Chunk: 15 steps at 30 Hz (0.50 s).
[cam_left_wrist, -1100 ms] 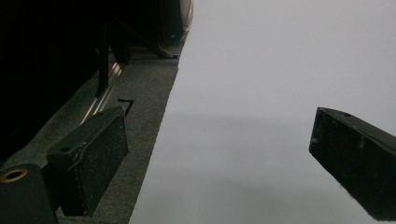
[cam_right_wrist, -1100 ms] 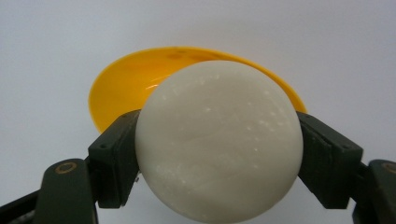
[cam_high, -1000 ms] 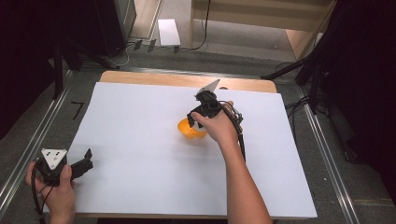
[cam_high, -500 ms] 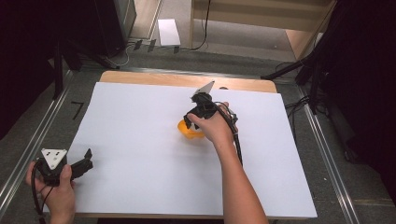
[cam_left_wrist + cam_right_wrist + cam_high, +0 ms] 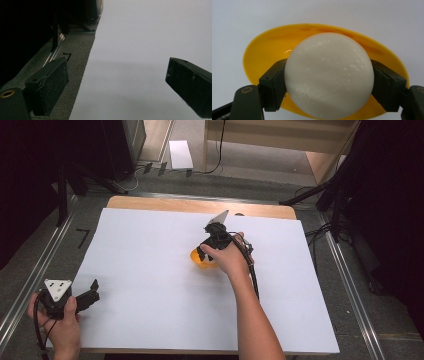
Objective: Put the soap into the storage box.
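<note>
A round white ball sits between the two black jaws of my right gripper, which is shut on it, one jaw pressed to each side. Right beneath it lies a yellow-orange bowl, and the ball hangs over the bowl's hollow. From above, the same bowl peeks out left of the right hand near the middle of the white sheet, with the right gripper pointing down into it. My left gripper rests at the sheet's front left corner, jaws wide apart with nothing between them.
A white sheet covers most of a wooden table. Grey carpeted floor and metal rails run along both sides. Cables and black stands sit to the right, off the table.
The right hand and gripper have shifted slightly left and toward the person over the bowl. The left gripper has stayed put.
</note>
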Motion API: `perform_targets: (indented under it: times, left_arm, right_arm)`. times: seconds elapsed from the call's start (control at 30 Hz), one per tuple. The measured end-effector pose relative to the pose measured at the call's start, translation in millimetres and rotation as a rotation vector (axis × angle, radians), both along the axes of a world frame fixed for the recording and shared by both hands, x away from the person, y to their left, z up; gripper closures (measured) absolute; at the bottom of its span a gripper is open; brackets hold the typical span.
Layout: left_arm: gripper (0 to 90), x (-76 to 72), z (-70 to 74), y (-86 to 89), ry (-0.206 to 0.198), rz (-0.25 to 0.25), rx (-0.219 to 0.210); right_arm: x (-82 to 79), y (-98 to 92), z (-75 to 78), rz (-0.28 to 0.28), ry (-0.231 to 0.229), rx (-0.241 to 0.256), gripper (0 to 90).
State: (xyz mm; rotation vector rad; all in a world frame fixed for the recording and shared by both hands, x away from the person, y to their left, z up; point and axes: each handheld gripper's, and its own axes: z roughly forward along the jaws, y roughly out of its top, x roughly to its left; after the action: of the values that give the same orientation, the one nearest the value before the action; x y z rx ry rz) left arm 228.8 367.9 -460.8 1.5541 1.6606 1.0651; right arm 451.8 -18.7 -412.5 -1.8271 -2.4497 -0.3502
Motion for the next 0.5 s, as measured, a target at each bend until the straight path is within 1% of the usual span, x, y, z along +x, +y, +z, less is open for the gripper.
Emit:
perform_targets:
  times: [0.13, 0.33, 0.43, 0.5]
  left_arm:
    - [5.3, 0.1, -0.1, 0.0, -0.002, 0.001, -0.001]
    - [5.3, 0.0, 0.0, 0.1, -0.002, 0.001, -0.001]
    - [5.3, 0.0, 0.0, 0.1, 0.0, 0.0, 0.0]
    - [5.3, 0.1, 0.0, 0.1, -0.001, 0.001, -0.002]
  right_arm:
    - [-1.1, 1.5, -0.2, 0.01, -0.001, 0.002, 23.3]
    - [-1.3, 2.1, 0.1, 0.008, -0.002, 0.003, 23.1]
    - [-2.1, 2.9, 0.2, 0.015, -0.007, -0.005, 22.7]
    - [-2.8, 4.5, -0.5, 0.018, -0.013, -0.015, 20.3]
